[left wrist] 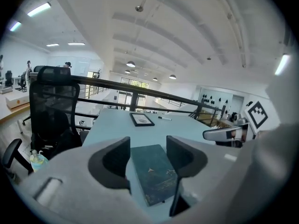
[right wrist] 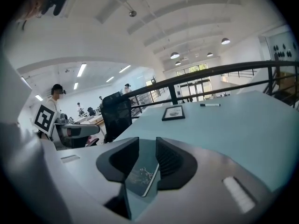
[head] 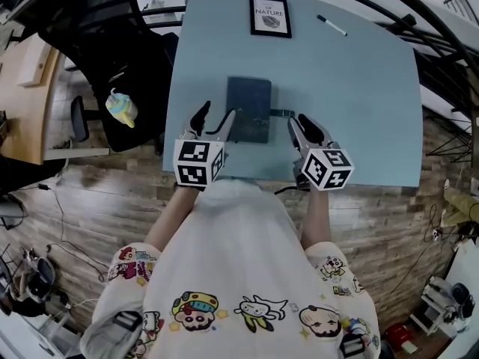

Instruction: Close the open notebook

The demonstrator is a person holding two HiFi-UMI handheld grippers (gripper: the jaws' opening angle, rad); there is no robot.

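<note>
A dark teal notebook (head: 248,109) lies shut and flat on the pale blue table (head: 352,103), near its front edge. My left gripper (head: 215,118) hangs above the notebook's left side, and my right gripper (head: 302,123) is off its right side, apart from it. In the left gripper view the jaws (left wrist: 148,155) stand apart with nothing between them, and the notebook (left wrist: 155,171) shows on the table beyond the gap. The right gripper (right wrist: 147,160) has a narrower gap, also empty, with the notebook (right wrist: 142,174) lying past it.
A black-framed picture (head: 269,16) and a marker pen (head: 331,25) lie at the table's far side. A black office chair (head: 112,58) with a small yellow and blue bottle (head: 121,107) stands left of the table. A dark railing runs behind it.
</note>
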